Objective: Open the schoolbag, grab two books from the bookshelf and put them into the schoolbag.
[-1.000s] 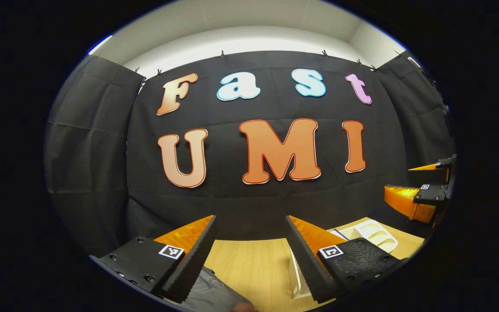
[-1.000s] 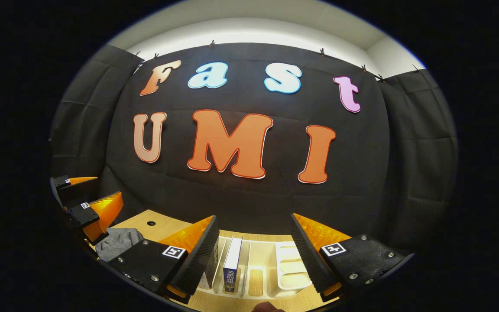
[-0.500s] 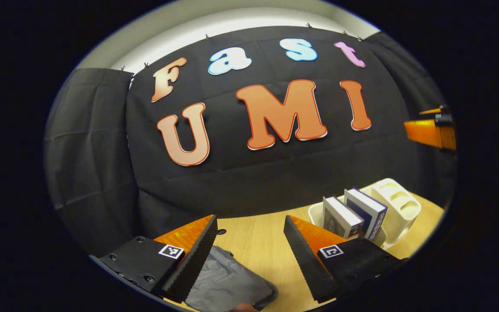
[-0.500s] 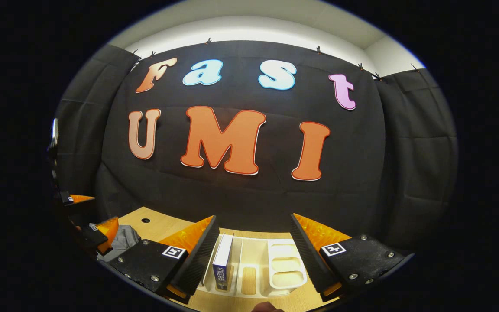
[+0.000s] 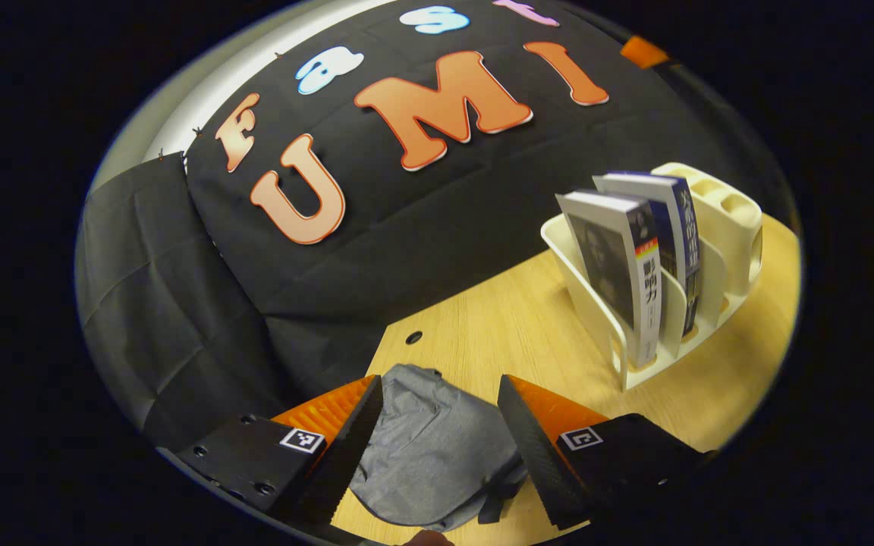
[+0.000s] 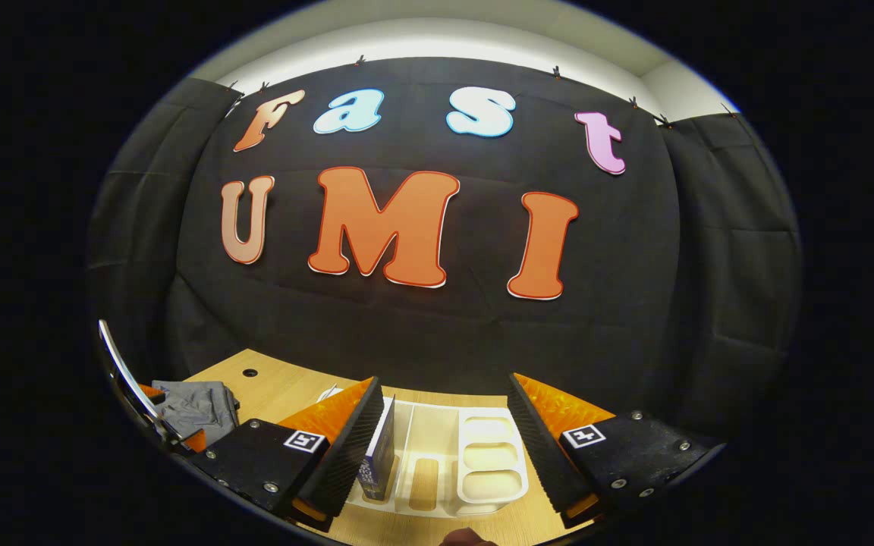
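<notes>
In the left gripper view, bare table point(image 5: 536, 326) is lying between the grey schoolbag point(image 5: 437, 447) under your spread left gripper point(image 5: 437, 447) and the white bookshelf point(image 5: 638, 341) on the right. Two upright books point(image 5: 634, 258) are filling its near slots; the black wall is closing the far side.

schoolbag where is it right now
In the left gripper view the grey schoolbag lies flat on the wooden table, between the open left gripper fingers, left of the bookshelf.

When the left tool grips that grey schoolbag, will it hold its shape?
Probably not. The schoolbag lies flat and creased on the table, so it looks limp and lightly filled; expect the fabric to bunch between the open left tool and sag when lifted.
</notes>
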{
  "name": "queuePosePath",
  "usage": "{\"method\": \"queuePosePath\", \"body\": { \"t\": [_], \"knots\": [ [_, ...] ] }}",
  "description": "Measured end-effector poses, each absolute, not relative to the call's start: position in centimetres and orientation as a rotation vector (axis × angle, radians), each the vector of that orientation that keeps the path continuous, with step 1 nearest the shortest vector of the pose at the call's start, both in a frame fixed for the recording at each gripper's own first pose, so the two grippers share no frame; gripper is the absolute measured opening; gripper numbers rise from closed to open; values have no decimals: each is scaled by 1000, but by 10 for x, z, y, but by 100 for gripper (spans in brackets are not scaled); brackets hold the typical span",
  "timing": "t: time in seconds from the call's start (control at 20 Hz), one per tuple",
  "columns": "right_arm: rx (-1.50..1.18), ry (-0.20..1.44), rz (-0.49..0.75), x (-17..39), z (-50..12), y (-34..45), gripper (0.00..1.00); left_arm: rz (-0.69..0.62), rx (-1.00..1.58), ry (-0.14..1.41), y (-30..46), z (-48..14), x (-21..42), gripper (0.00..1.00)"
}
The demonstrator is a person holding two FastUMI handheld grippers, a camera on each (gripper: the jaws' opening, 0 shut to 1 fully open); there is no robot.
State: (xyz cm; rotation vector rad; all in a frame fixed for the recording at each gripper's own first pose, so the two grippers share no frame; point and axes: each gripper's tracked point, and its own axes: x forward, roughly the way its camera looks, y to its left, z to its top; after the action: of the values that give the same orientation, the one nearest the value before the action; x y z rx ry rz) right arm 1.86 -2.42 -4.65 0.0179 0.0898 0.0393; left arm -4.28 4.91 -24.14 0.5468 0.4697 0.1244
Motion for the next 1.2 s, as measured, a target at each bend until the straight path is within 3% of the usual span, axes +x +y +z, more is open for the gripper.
{"method": "queuePosePath", "body": {
  "t": [0.5, 1.0, 1.2],
  "knots": [
    [0, 75, 103, 27, -52, -24, 98, 131, 846, 642, 75, -329, -97, 96],
    [15, 32, 145, 29, -44, -20, 98, 171, 1090, 653, 103, -355, -112, 95],
    [11, 1, 159, 31, -33, -21, 98, 226, 1095, 643, 118, -344, -106, 83]
  ]
}}
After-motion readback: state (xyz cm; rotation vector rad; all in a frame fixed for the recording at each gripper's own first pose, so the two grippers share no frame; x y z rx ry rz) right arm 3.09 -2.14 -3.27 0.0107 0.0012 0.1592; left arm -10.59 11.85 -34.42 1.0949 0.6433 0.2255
